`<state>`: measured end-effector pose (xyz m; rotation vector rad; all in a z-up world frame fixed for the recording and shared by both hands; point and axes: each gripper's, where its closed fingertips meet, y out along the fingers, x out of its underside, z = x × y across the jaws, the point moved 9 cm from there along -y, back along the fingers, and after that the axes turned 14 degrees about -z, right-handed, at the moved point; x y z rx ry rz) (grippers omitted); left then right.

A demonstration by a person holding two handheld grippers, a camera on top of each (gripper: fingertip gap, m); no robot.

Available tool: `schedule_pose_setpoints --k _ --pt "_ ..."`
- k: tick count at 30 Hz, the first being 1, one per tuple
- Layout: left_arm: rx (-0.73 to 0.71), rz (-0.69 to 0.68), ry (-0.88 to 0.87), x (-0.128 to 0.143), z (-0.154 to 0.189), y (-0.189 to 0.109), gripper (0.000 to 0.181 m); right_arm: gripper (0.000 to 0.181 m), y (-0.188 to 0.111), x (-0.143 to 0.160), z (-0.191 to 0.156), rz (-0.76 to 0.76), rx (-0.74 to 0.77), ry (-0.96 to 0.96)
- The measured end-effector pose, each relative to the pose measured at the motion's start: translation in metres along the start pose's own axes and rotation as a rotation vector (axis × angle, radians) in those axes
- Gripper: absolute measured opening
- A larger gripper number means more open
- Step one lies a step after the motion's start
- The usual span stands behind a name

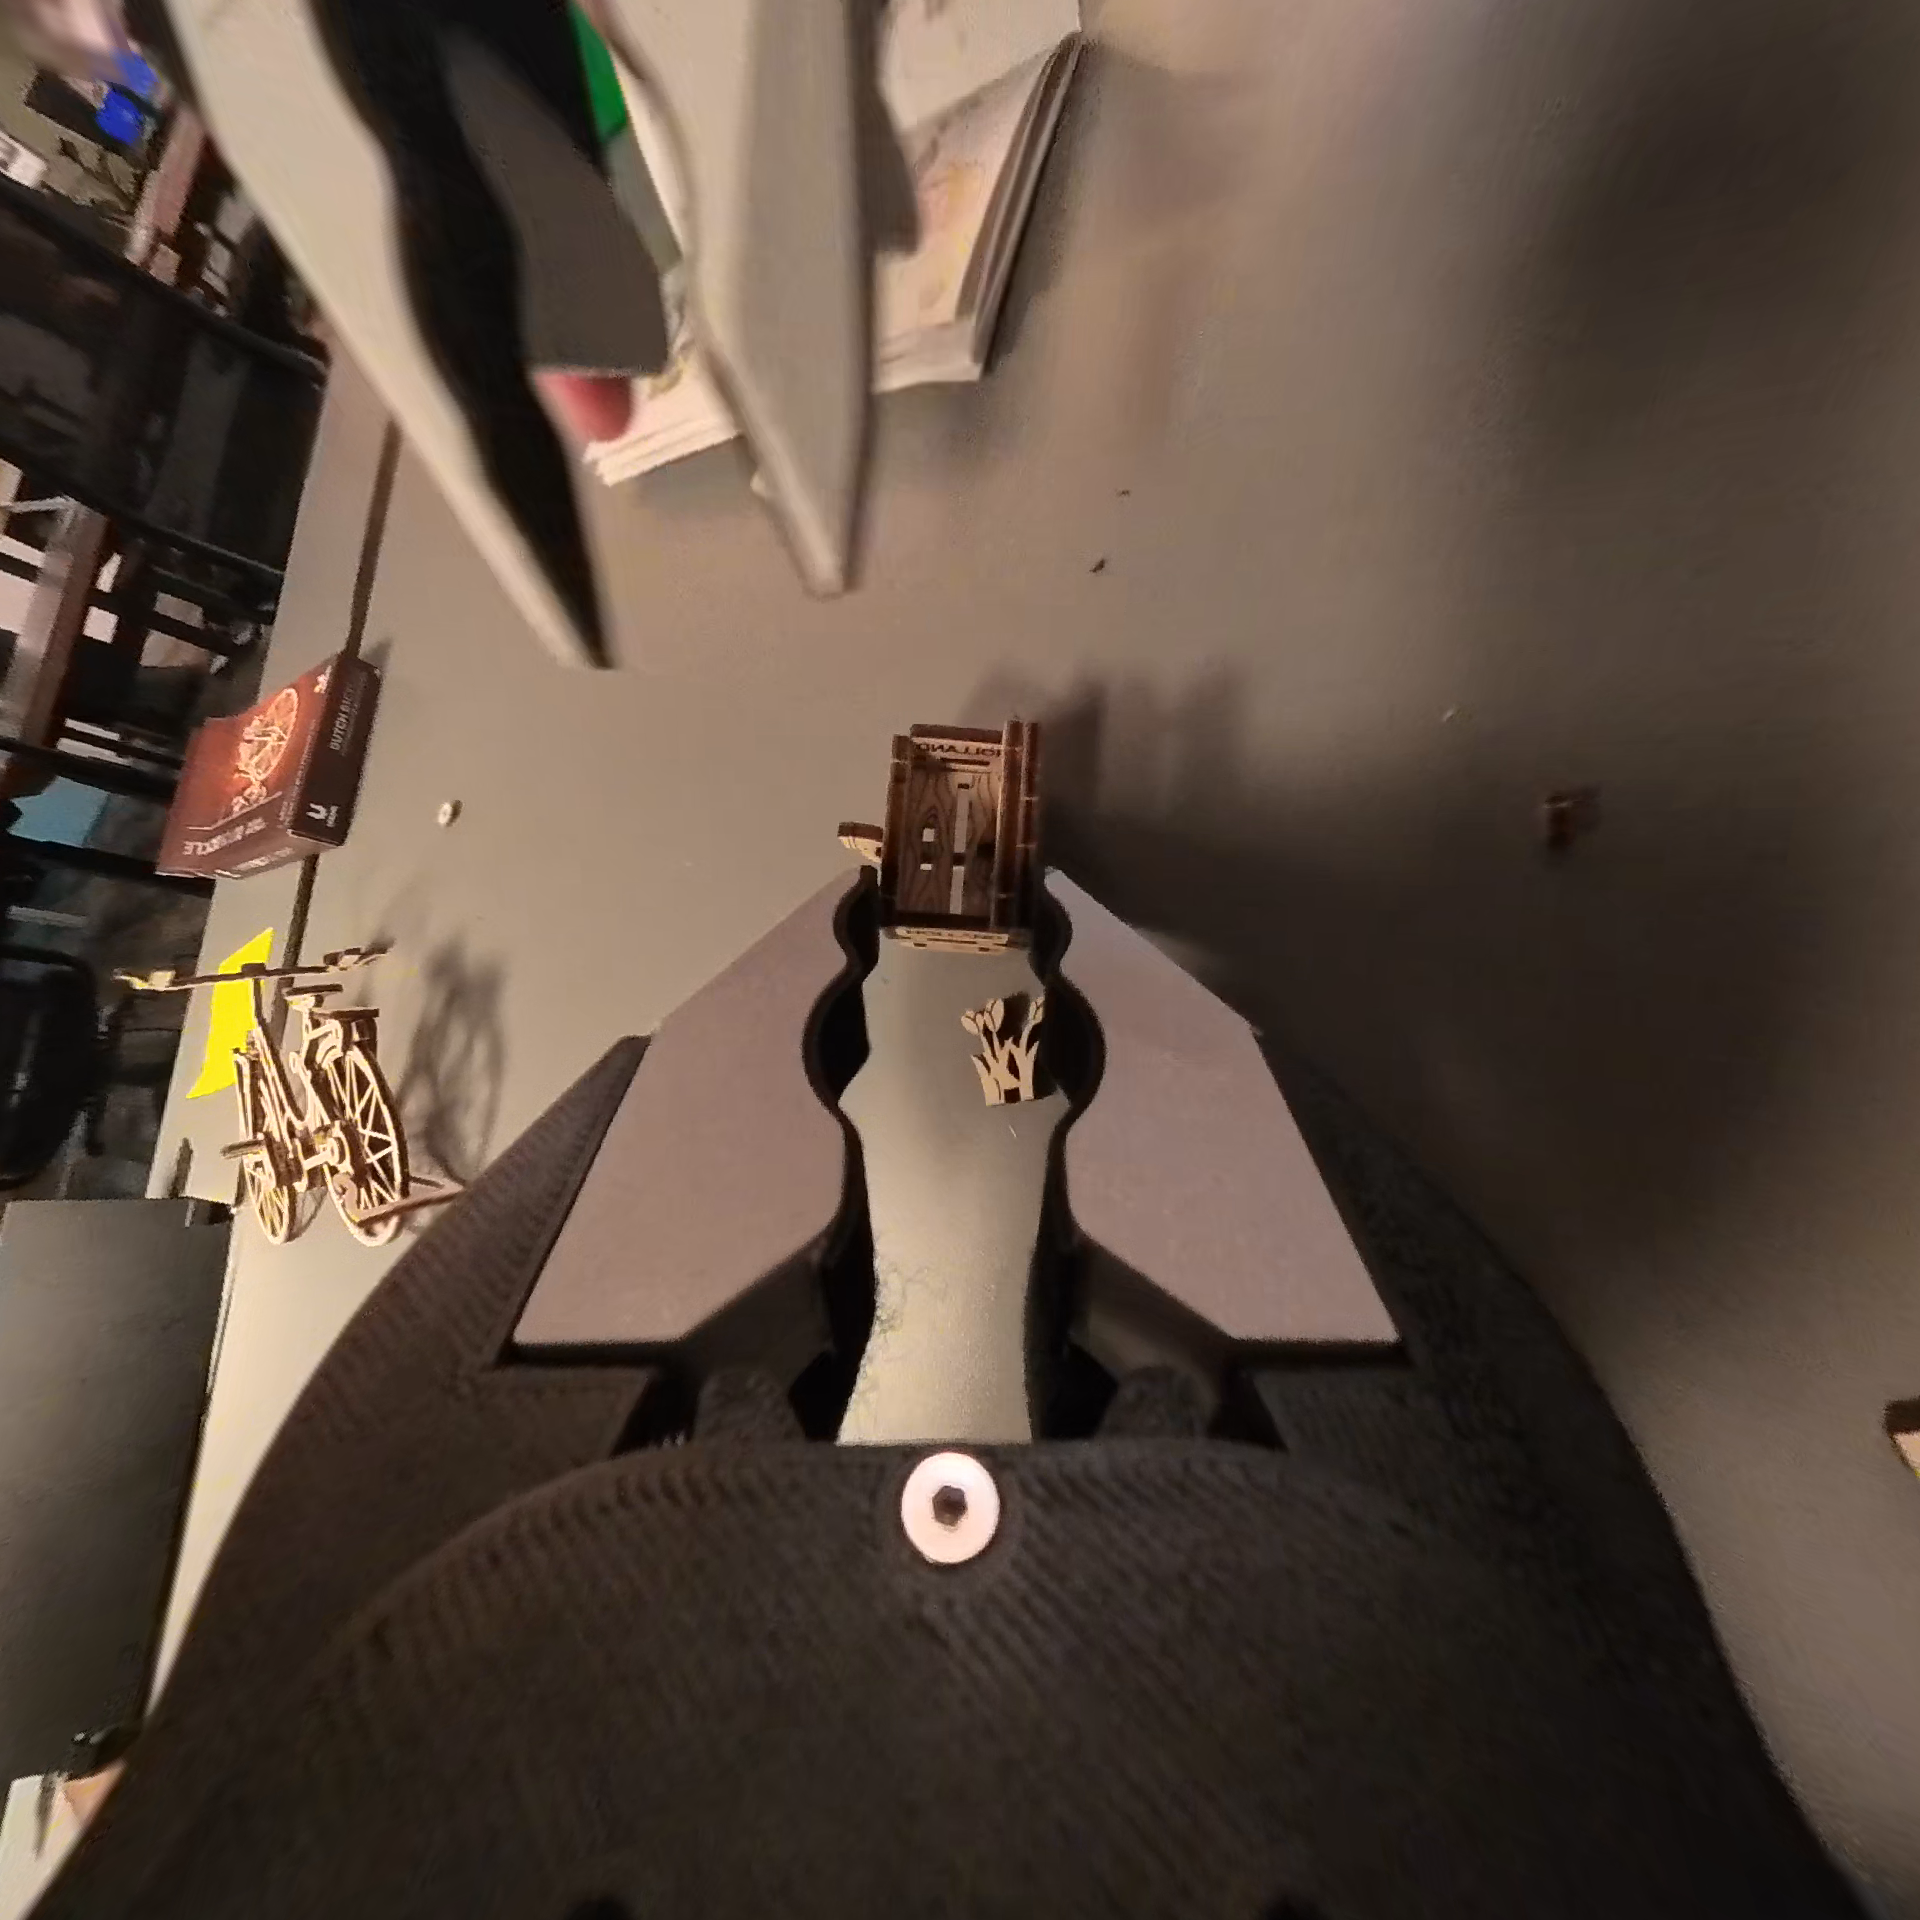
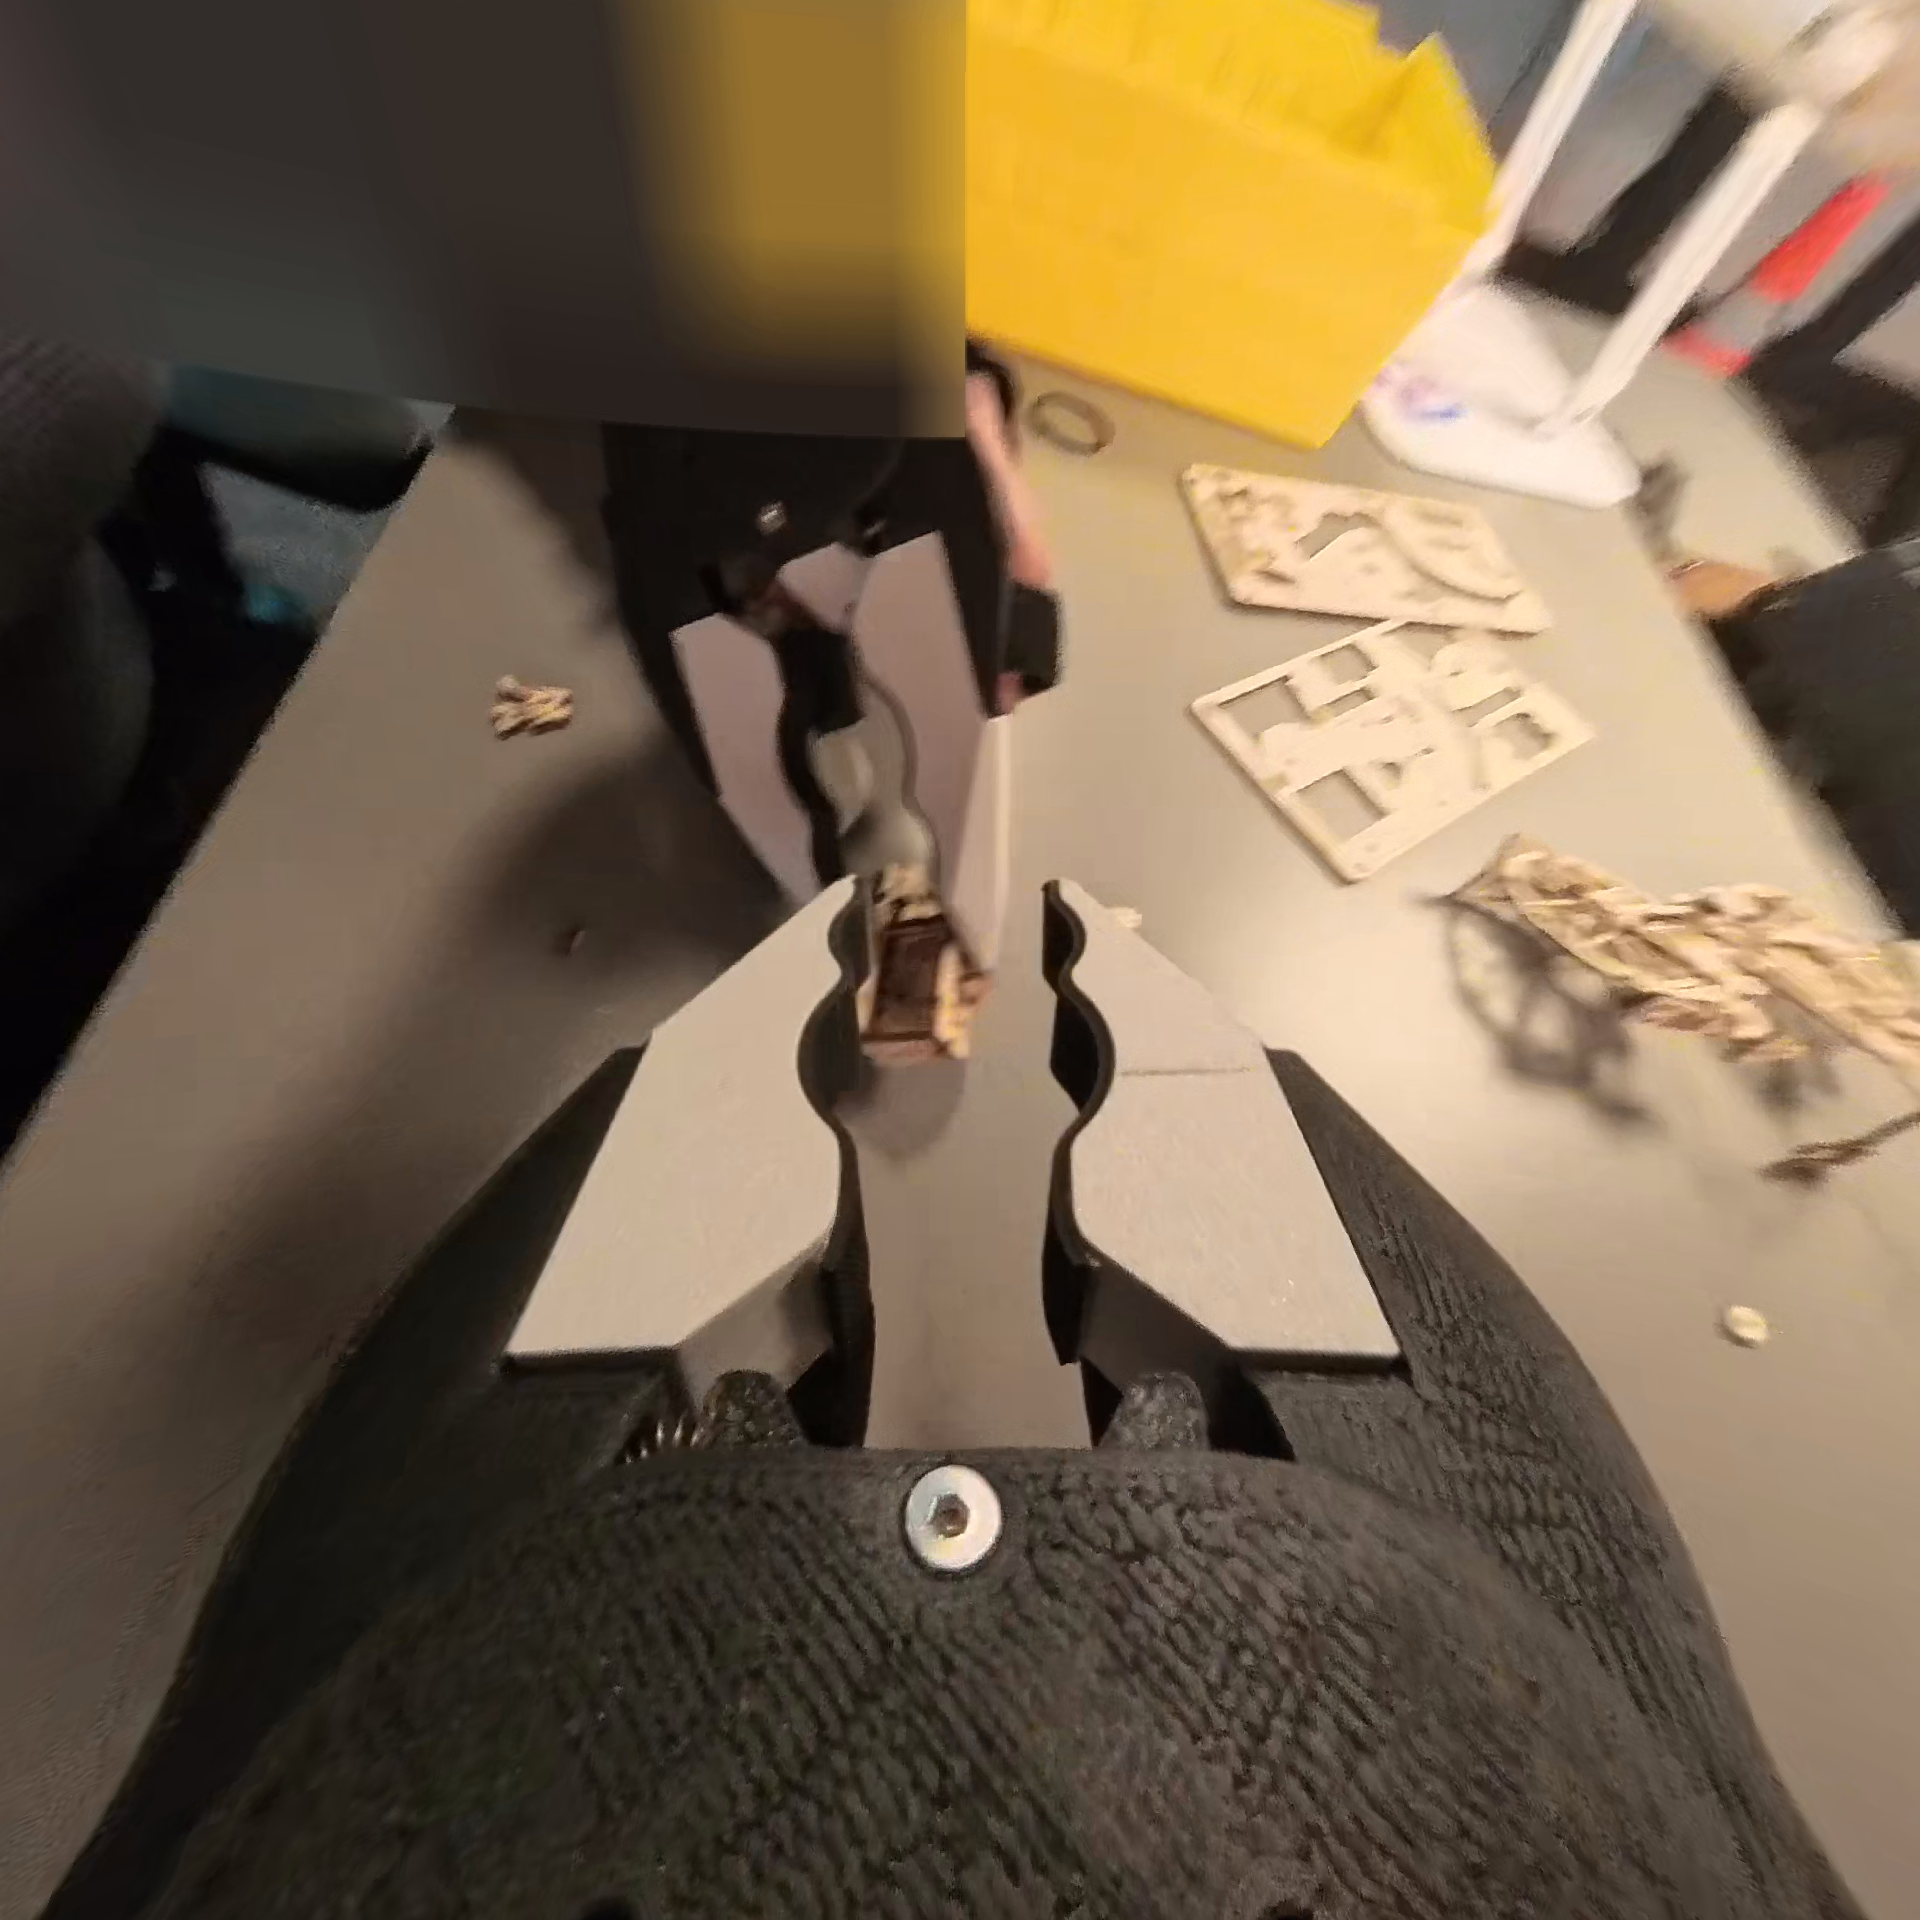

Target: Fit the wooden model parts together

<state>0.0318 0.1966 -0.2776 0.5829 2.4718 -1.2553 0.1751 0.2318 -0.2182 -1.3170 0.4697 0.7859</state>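
2 grippers over a grey desk (image 1: 1351,520). Left gripper (image 1: 954,894): jaws closed down to a narrow gap, pinching a small wooden box part (image 1: 961,831) at the tips; box sticks out forward past the fingertips. Flat tulip-cut wooden piece (image 1: 1008,1049) sits between the fingers, just behind the box, against the right-hand finger. Right gripper (image 2: 951,894): jaws part open, nothing gripped; in its view the box part (image 2: 920,987) shows between its fingers, next to the left one, contact unclear, blurred. Wooden bicycle model (image 1: 312,1112) stands well apart on the desk, near a dark product box (image 1: 275,779). 2 punched-out wooden sheets (image 2: 1382,748) and a yellow bin (image 2: 1216,229) lie further off.
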Motion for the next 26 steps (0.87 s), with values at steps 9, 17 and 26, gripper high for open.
schedule_pose_setpoints --k 9,17,26 --pt "-0.012 0.014 -0.005 0.0 0.001 0.001 0.027 0.021 -0.005 0.005 0.029 0.416 0.841 0.033" --pt "0.037 0.012 -0.093 0.002 -0.004 0.002 0.027 0.004 0.031 0.019 0.034 0.167 1.005 -0.106" --pt "0.105 0.031 -0.198 0.006 -0.01 0.004 0.026 0.0 0.046 0.017 0.028 0.046 1.016 -0.309"
